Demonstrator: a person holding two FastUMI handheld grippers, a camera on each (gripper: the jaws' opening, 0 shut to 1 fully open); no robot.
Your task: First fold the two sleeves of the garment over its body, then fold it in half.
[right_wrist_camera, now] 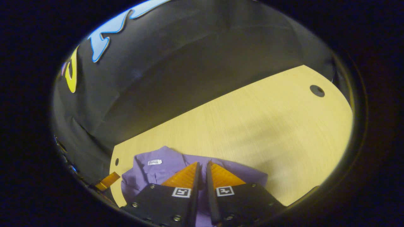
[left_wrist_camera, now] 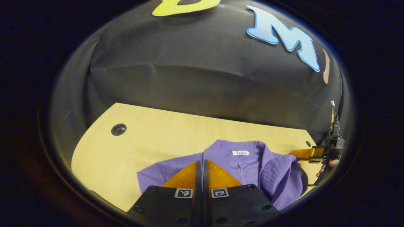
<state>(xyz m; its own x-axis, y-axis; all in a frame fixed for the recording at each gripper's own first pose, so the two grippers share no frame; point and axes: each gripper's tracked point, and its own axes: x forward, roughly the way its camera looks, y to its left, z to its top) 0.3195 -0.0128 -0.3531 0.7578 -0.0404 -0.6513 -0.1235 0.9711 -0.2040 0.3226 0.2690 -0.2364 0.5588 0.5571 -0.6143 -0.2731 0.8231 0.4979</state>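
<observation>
Left gripper view: the left tongs [left_wrist_camera: 202, 164] stand nearly closed, only a thin slit between the fingers, poised over the purple garment [left_wrist_camera: 249, 164]; whether any cloth is pinched I cannot tell. The garment lies at the near edge of the desk [left_wrist_camera: 151, 138], collar and white label [left_wrist_camera: 240, 153] facing the far side, one sleeve bunched in a heap on the right. Bare wood runs open to the left and behind, as far as a round cable hole [left_wrist_camera: 118, 129] near the far left corner. At the right edge the right tongs [left_wrist_camera: 304, 154] reach in to the sleeve heap, with fingers of a hand [left_wrist_camera: 328, 165] behind them. Right gripper view: the right tongs [right_wrist_camera: 202, 170] show a narrow gap, over purple cloth [right_wrist_camera: 167, 167]; grip unclear. Wide bare desk [right_wrist_camera: 268, 126] spreads right, with a cable hole [right_wrist_camera: 317, 90] near the far corner. The left tongs [right_wrist_camera: 107, 181] show low at left, beside the garment.
</observation>
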